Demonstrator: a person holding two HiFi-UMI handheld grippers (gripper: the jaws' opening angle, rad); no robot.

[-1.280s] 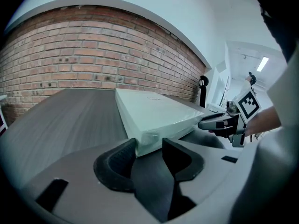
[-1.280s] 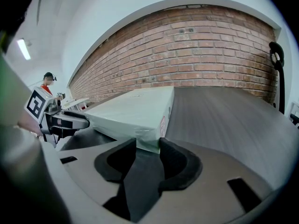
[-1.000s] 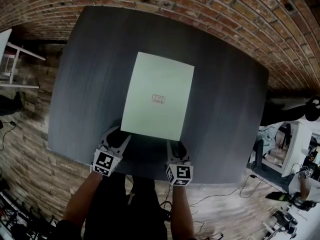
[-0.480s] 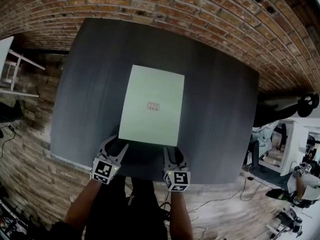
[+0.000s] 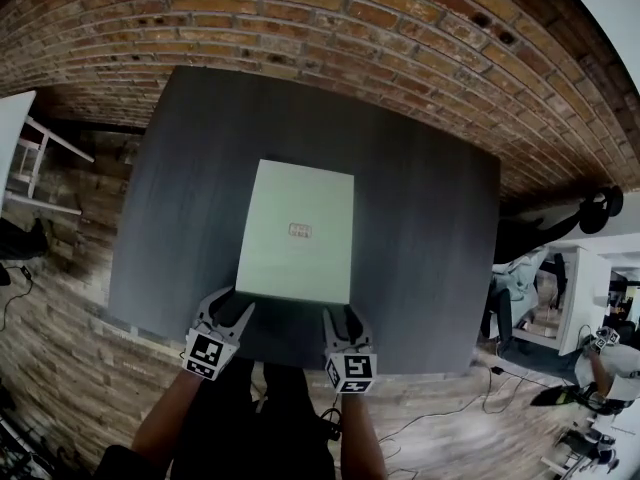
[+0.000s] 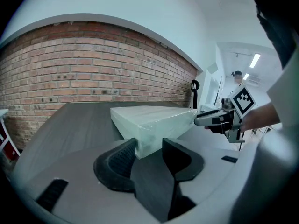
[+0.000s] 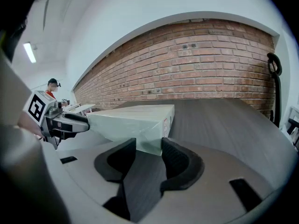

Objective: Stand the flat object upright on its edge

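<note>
A flat pale green box (image 5: 297,230) with a small red label lies flat on the dark grey table (image 5: 430,228). My left gripper (image 5: 233,303) is at the box's near left corner, and my right gripper (image 5: 340,314) is at its near right corner. In the left gripper view the corner (image 6: 149,125) sits between the open jaws of the left gripper (image 6: 149,144), right at their tips. In the right gripper view the other corner (image 7: 152,129) likewise sits between the spread jaws of the right gripper (image 7: 148,146). The box rests on the table.
A brick wall (image 5: 300,18) runs behind the table's far edge. The table's near edge (image 5: 270,353) lies just under my grippers. White furniture (image 5: 20,158) stands at the left, cables lie on the floor (image 5: 450,408), and a person (image 6: 237,74) stands far off.
The head view has shifted, so the table and box sit lower and look smaller. Both grippers stay at the box's near corners, jaws unchanged.
</note>
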